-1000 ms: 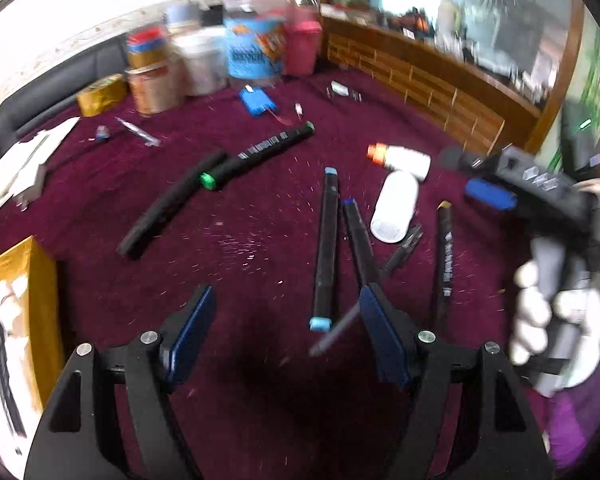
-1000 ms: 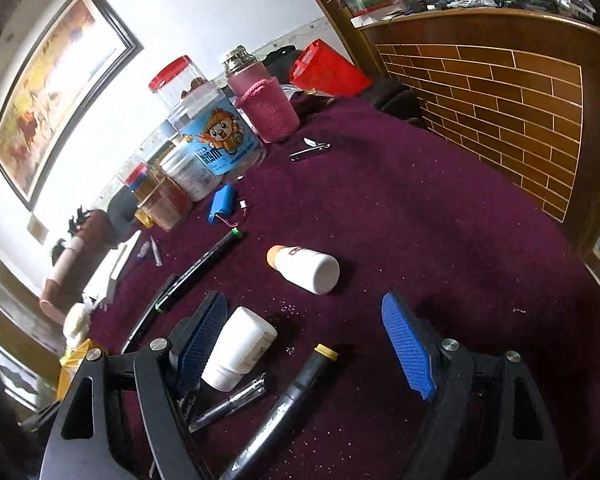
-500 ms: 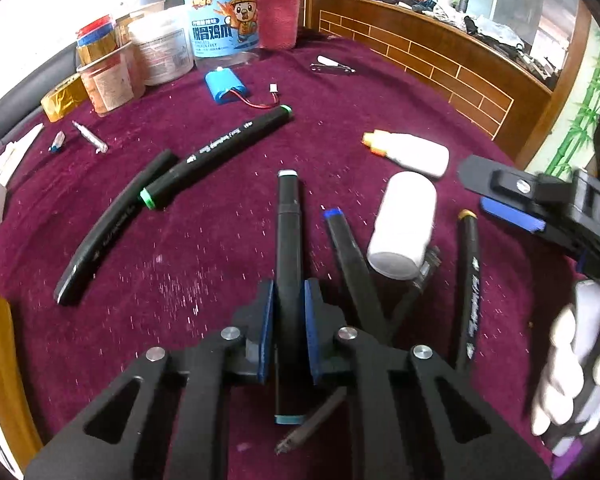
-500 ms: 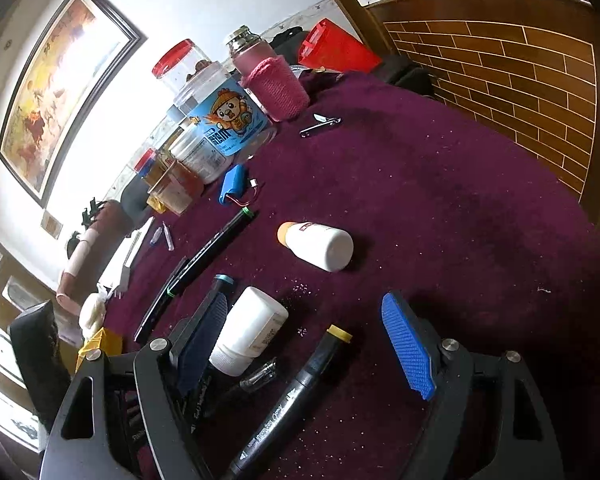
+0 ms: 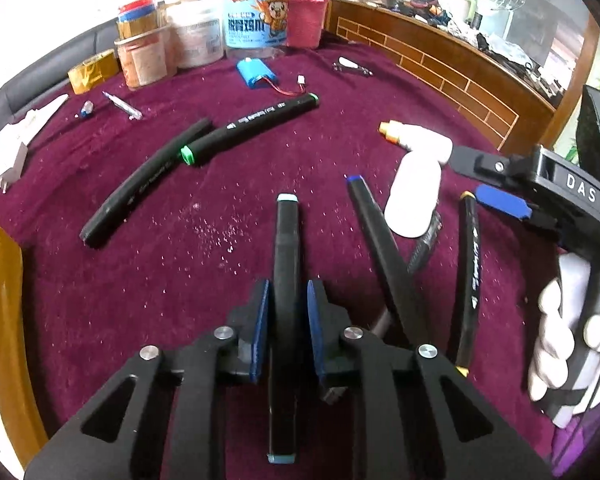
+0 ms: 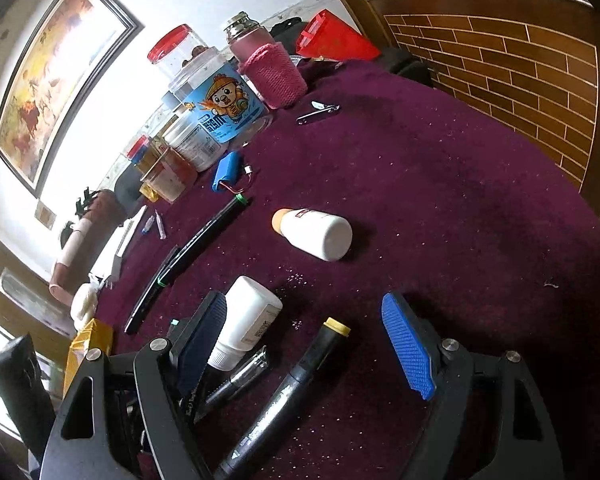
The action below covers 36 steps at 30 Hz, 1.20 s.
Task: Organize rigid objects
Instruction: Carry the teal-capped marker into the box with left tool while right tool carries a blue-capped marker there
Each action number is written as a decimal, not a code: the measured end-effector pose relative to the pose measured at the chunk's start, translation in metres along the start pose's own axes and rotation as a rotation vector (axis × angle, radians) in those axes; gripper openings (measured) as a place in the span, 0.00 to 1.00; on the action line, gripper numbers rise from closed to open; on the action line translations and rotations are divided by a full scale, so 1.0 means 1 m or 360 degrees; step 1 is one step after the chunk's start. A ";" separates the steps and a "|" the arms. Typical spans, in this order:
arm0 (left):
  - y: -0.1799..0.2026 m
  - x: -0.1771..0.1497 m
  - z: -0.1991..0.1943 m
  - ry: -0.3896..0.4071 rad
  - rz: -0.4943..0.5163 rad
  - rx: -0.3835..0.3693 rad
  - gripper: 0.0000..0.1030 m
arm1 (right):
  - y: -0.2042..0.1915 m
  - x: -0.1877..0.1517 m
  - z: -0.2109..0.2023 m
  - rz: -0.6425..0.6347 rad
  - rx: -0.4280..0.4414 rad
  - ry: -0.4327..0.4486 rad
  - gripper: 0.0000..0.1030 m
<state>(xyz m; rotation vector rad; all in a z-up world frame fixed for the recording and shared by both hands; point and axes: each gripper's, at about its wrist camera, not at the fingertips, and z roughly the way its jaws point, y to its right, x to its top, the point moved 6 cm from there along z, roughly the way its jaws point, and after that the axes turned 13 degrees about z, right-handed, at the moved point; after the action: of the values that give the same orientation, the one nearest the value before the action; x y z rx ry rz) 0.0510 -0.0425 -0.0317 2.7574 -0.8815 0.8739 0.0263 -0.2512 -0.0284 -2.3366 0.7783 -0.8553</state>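
Marker (image 5: 286, 248) lengthwise between left gripper (image 5: 286, 312) jaws, pinched mid-barrel; right gripper (image 6: 304, 344) jaws spread

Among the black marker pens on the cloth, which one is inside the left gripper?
The marker with pale teal end caps: the left gripper is shut on its barrel. The green-capped, blue-tipped and yellow-capped markers lie free.

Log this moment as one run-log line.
left gripper: shut on teal-capped marker | right gripper: open, empty | phase: grasp

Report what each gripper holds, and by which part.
The left gripper clamps the light-blue-capped marker around mid-barrel. The right gripper is open and holds nothing.
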 end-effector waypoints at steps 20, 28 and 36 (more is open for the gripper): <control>-0.043 -0.065 -0.133 0.0529 -0.0525 -0.0355 0.12 | -0.074 -0.038 -0.028 -0.0439 0.0068 -0.0012 0.65; -0.072 -0.097 -0.153 0.0609 -0.0640 -0.0349 0.12 | -0.105 -0.079 0.017 -0.0696 -0.0153 -0.0240 0.48; -0.112 -0.138 -0.172 0.0655 -0.0795 -0.0273 0.12 | -0.096 -0.086 0.042 -0.0715 -0.0374 -0.0276 0.36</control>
<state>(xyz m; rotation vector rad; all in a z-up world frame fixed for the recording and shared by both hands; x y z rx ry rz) -0.0624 0.1654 0.0402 2.3487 -0.1735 1.1300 0.0331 -0.1160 -0.0285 -2.8094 0.2937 -0.7535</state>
